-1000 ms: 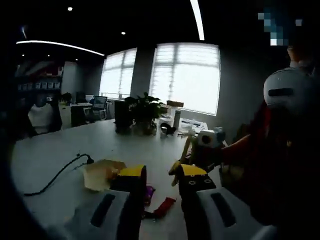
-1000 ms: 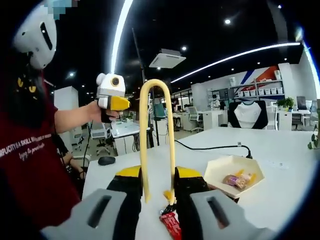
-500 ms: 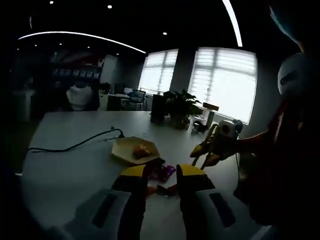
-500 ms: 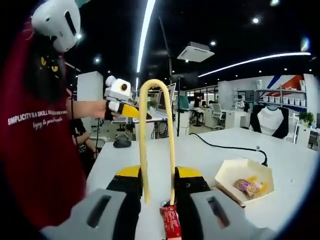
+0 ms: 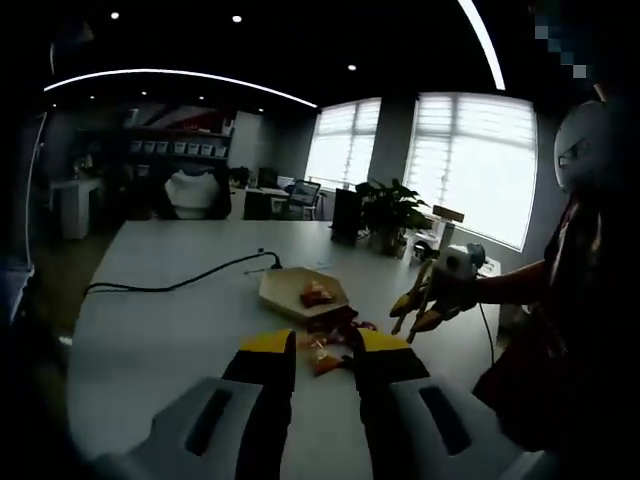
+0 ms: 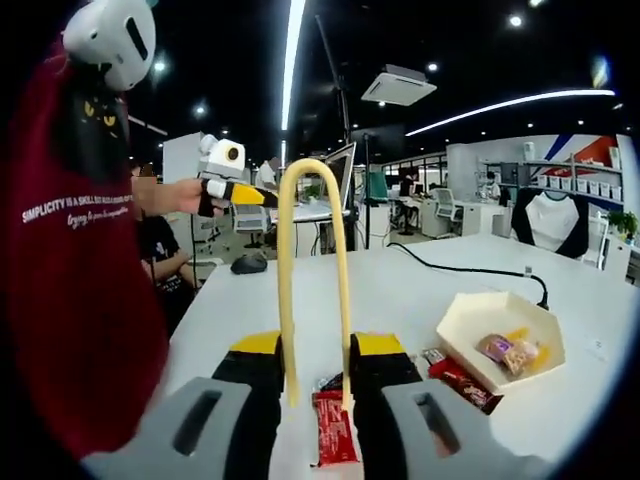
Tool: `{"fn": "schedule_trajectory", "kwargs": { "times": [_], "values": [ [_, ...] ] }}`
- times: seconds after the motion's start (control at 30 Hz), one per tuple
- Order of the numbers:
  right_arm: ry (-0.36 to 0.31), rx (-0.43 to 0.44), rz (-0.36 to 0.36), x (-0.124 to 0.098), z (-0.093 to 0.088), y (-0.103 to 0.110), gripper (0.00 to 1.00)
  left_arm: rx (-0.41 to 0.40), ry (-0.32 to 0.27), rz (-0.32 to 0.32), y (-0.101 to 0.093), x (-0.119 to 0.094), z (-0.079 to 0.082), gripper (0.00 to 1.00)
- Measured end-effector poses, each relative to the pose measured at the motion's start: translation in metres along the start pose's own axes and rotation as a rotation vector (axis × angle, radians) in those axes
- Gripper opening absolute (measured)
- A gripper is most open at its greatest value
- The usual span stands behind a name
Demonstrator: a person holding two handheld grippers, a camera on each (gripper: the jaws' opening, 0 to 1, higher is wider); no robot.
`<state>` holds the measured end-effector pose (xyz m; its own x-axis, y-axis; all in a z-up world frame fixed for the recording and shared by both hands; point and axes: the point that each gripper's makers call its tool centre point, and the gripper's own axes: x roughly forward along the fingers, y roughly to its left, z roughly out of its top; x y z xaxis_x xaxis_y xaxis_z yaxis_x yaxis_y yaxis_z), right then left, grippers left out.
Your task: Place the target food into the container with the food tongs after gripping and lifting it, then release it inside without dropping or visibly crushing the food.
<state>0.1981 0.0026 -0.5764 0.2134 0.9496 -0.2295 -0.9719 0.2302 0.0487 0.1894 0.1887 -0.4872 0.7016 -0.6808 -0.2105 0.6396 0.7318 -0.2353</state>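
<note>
Both risks lie near: the right tool [image 6: 315, 385], clamped on the yellow tongs [image 6: 312, 260], may crush or drop the red packet [image 6: 333, 430]; left tool [image 5: 322, 355] apart.

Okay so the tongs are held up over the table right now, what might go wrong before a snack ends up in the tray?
Three risks stand out:

1. The right gripper holds the yellow tongs upright. Their tips sit low between the jaws, near the red snack packet, so aiming could be awkward.

2. The hexagonal tray already holds wrapped snacks, so a release may land on them.

3. More packets crowd the tray's edge, so the tongs may catch two together.
</note>
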Motion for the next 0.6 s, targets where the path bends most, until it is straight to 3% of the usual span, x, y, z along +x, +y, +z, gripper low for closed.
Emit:
{"fn": "schedule_trajectory", "kwargs": {
  "times": [0.13, 0.3, 0.6],
  "values": [
    [0.019, 0.004, 0.012, 0.003, -0.010, -0.001, 0.23, -0.029, -0.022, 0.036, 0.010, -0.009, 0.000, 0.23],
    [0.003, -0.005, 0.029, 0.006, -0.014, 0.004, 0.22, -0.002, 0.050, 0.085, 0.019, -0.017, -0.011, 0.23],
    [0.018, 0.023, 0.018, 0.007, -0.039, -0.007, 0.23, -0.016, 0.072, 0.095, 0.021, -0.012, -0.016, 0.23]
  ]
}}
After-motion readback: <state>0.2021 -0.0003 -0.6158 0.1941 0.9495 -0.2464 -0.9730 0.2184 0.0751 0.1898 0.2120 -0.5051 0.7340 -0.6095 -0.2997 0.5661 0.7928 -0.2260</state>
